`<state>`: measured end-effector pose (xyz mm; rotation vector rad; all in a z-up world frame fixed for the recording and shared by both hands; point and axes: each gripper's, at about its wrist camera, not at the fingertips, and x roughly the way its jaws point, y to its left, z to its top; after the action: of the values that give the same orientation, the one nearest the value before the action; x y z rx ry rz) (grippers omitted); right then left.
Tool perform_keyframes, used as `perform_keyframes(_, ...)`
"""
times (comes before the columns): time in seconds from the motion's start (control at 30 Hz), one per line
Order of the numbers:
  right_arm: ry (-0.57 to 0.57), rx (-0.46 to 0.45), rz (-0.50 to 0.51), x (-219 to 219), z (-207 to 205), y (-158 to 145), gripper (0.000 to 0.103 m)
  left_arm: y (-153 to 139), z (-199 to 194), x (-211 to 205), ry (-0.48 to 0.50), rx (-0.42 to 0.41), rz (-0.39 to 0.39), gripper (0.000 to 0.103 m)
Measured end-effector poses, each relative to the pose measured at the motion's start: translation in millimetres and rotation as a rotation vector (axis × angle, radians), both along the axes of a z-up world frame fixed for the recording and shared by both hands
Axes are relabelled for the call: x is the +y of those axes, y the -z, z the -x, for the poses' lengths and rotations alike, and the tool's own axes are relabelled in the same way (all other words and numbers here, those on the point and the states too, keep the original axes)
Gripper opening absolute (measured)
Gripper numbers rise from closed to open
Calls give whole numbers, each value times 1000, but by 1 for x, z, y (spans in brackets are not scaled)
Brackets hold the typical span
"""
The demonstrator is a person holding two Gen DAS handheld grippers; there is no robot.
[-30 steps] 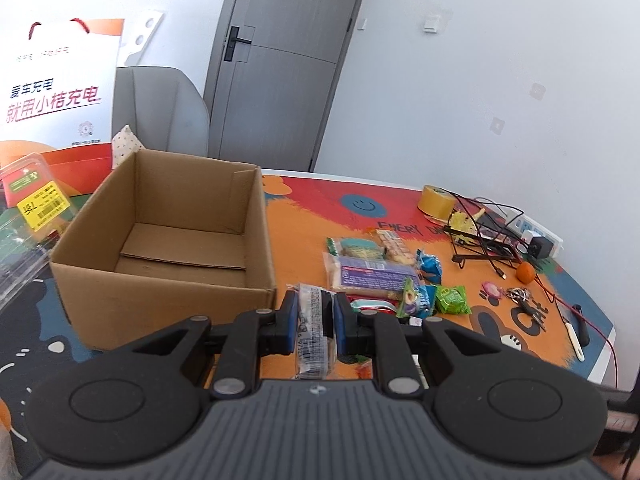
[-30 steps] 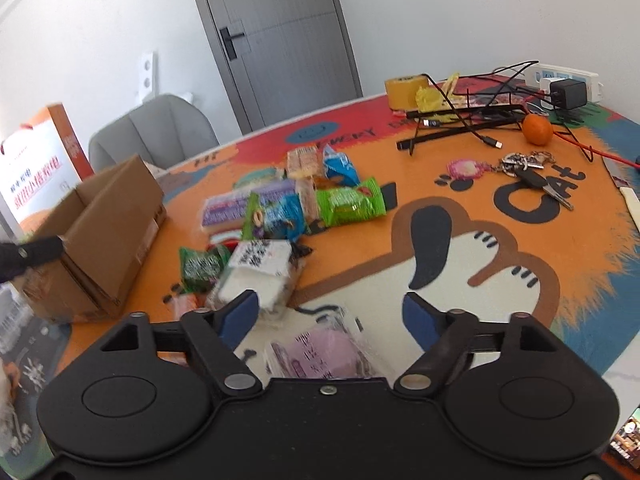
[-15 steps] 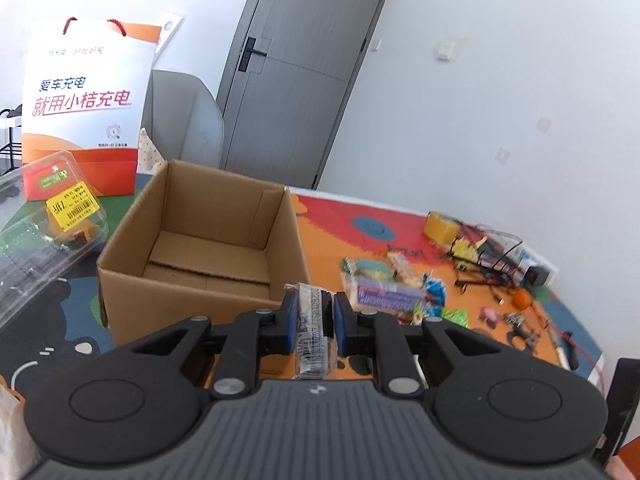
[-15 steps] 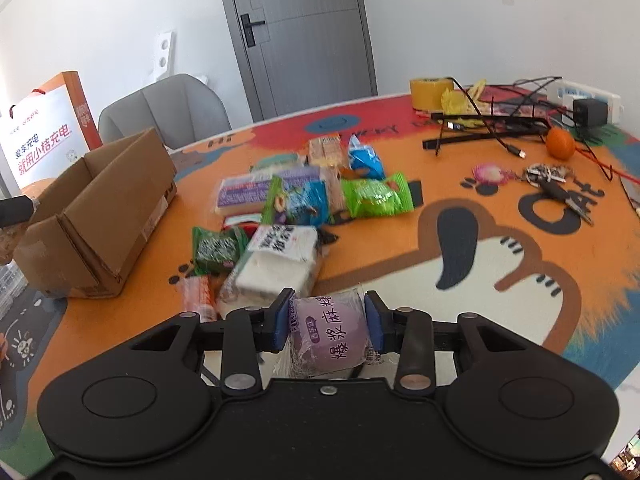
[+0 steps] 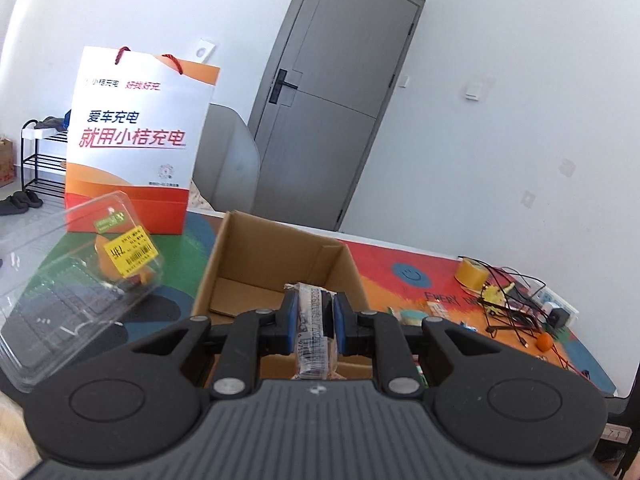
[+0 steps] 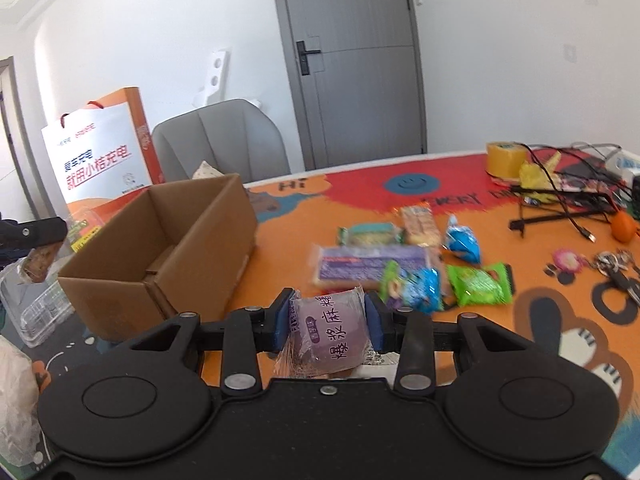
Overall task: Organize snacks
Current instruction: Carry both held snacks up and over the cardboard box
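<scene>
My left gripper (image 5: 313,322) is shut on a thin clear-wrapped snack bar (image 5: 315,330), held over the near rim of the open cardboard box (image 5: 276,252), whose inside looks bare. My right gripper (image 6: 329,323) is shut on a round purple-wrapped snack (image 6: 334,334), raised off the table to the right of the cardboard box (image 6: 168,248). Several loose snacks lie beyond it: a long purple pack (image 6: 370,265), a green pack (image 6: 478,284), a blue pack (image 6: 464,240). At the far left of the right wrist view the left gripper's finger (image 6: 36,232) shows with its snack.
A clear plastic clamshell (image 5: 76,280) and a white-and-orange paper bag (image 5: 140,140) stand left of the box. A grey chair (image 6: 224,140) sits behind the table. Tape roll (image 6: 505,158), cables (image 6: 568,196), an orange (image 6: 624,227) and keys (image 6: 618,264) crowd the right side.
The right gripper closed on the purple snack and lifted it off the table. The left gripper carried its snack bar up and leftward to the box.
</scene>
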<state>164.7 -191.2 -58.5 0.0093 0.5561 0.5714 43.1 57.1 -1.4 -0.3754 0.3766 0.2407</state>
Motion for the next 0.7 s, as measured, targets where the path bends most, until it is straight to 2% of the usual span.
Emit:
perform_keyframes(0.27,-23,-34,-7,37,0,-13,38,-2,-12,26,-5,-14,13,18)
perform_keyframes(0.47,-41,-74,-25,59,2,-29,38,7,-27,39,-13,10,40,18)
perform_keyframes(0.53,-47,-93,-30,66,2,-35,38,9,-30,43,-17,24,51,22)
perform_keyframes(0.7,-65,-107,-49,84,-1,-42,38,12,-27,54,-36,35,78,24)
